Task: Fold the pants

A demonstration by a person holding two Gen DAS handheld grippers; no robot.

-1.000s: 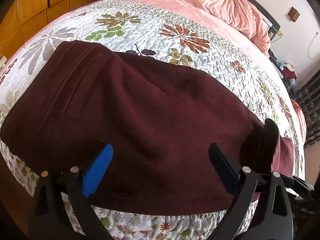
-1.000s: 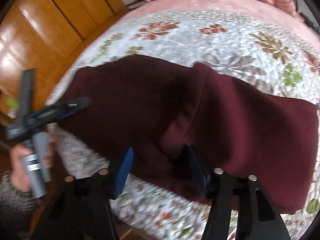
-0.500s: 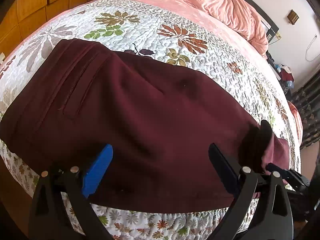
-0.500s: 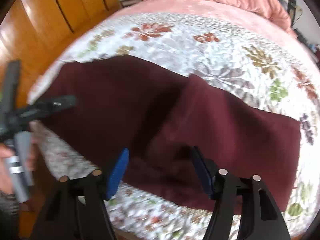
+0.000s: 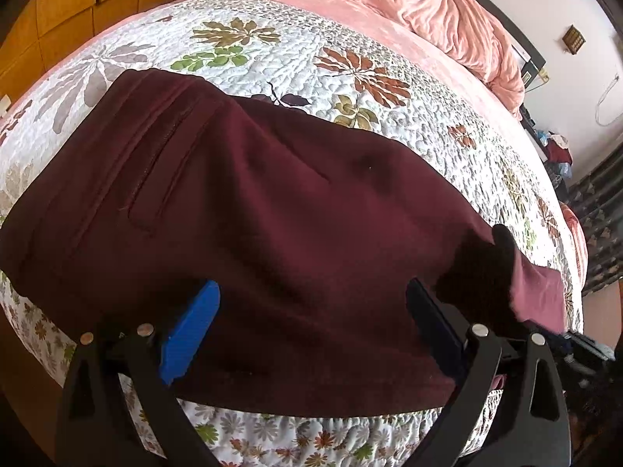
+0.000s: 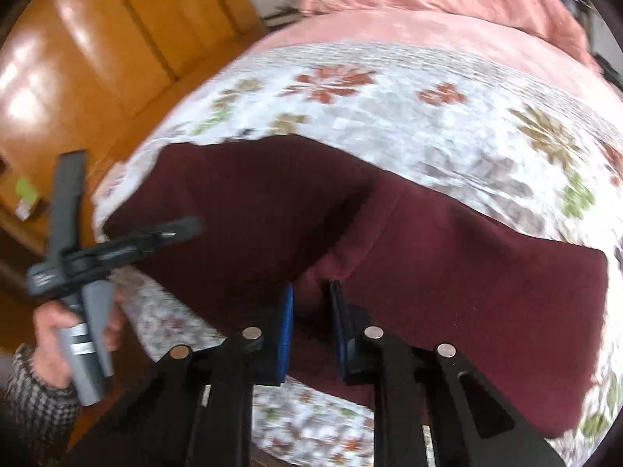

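The dark maroon pants (image 5: 272, 214) lie across the floral quilt (image 5: 350, 78), waistband and pocket seam at the left. My left gripper (image 5: 311, 311) is open and empty just above the near hem. The right gripper's dark finger shows at the pants' right end in the left wrist view (image 5: 502, 268). In the right wrist view, my right gripper (image 6: 311, 303) has closed on a raised fold of the pants (image 6: 428, 272) near the front edge. The left gripper (image 6: 117, 249) shows there, held in a hand at the far left.
A rumpled pink blanket (image 5: 428, 11) lies at the head of the bed. Orange wooden wardrobe doors (image 6: 97, 58) stand along the left side. The quilt's front edge (image 5: 292, 436) drops off just below the pants. Clutter sits on the floor at the right (image 5: 557, 148).
My right gripper's fingers have closed from wide open onto a fold of the pants. The left gripper stays open and has shifted slightly over the fabric.
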